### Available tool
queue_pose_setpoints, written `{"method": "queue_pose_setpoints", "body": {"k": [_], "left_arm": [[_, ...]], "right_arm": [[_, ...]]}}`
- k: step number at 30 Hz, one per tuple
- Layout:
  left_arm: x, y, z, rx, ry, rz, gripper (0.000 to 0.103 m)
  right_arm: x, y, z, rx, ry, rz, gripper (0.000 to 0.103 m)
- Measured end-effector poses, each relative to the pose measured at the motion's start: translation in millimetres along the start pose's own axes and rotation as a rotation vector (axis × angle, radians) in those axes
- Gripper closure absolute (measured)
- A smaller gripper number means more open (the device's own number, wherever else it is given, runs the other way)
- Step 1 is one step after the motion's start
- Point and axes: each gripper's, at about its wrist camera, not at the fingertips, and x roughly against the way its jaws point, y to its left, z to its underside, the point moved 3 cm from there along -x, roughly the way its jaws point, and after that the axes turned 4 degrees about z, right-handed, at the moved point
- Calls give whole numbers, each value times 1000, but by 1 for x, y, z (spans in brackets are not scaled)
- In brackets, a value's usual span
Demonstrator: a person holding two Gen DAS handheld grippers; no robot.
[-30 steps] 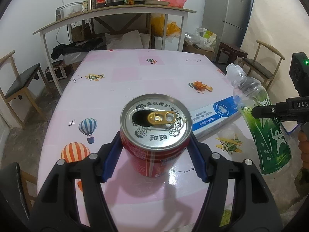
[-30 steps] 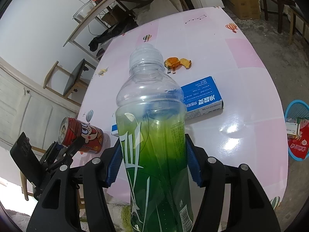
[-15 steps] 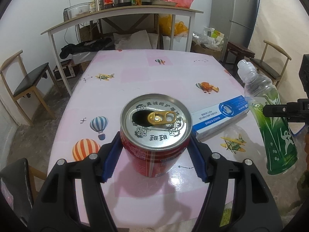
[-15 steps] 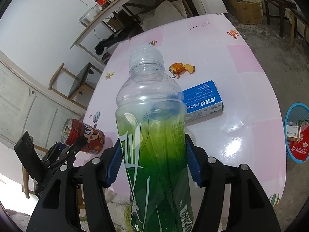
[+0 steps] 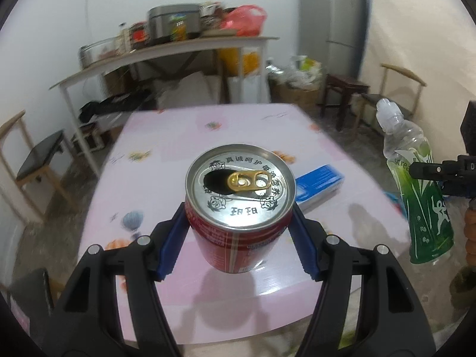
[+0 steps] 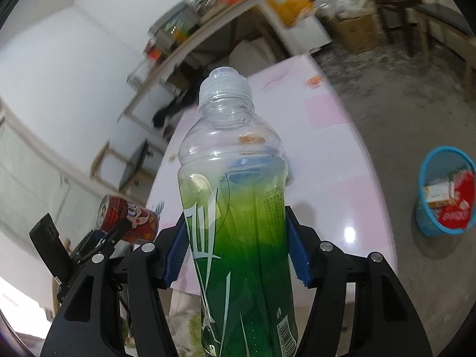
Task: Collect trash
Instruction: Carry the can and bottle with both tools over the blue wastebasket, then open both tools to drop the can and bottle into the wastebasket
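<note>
A pink table (image 5: 166,154) with a blue box (image 5: 319,186) on it fills the cluttered room. The left gripper (image 5: 239,232) clamps an opened red can (image 5: 239,208) above its near edge. The right gripper (image 6: 238,247) grips a green-labelled plastic bottle (image 6: 235,202); a blue bin (image 6: 446,190) stands on the floor.

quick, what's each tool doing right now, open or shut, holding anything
Left tool: shut on the red can.
Right tool: shut on the green bottle.
</note>
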Motion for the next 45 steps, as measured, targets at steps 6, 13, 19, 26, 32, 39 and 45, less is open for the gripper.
{"method": "queue_pose_setpoints", "body": {"k": [6, 13, 19, 26, 32, 39, 45], "left_arm": [[-2, -80, -36, -85, -24, 208, 41], [-43, -196, -67, -199, 72, 454, 41], [-119, -295, -69, -267, 266, 589, 41], [-220, -383, -53, -311, 437, 597, 41], [-308, -440, -54, -326, 497, 573, 35], [-317, -427, -60, -252, 479, 562, 33], [-287, -402, -69, -258, 434, 582, 33]], "right_arm": [[87, -99, 16, -233, -153, 96, 45], [145, -213, 70, -508, -214, 171, 45], [118, -283, 98, -694, -152, 125, 45], [58, -354, 74, -833, -64, 68, 44], [1, -415, 14, -826, -24, 194, 38], [-31, -438, 12, -820, 8, 269, 37], [-35, -438, 33, -837, 36, 281, 37]]}}
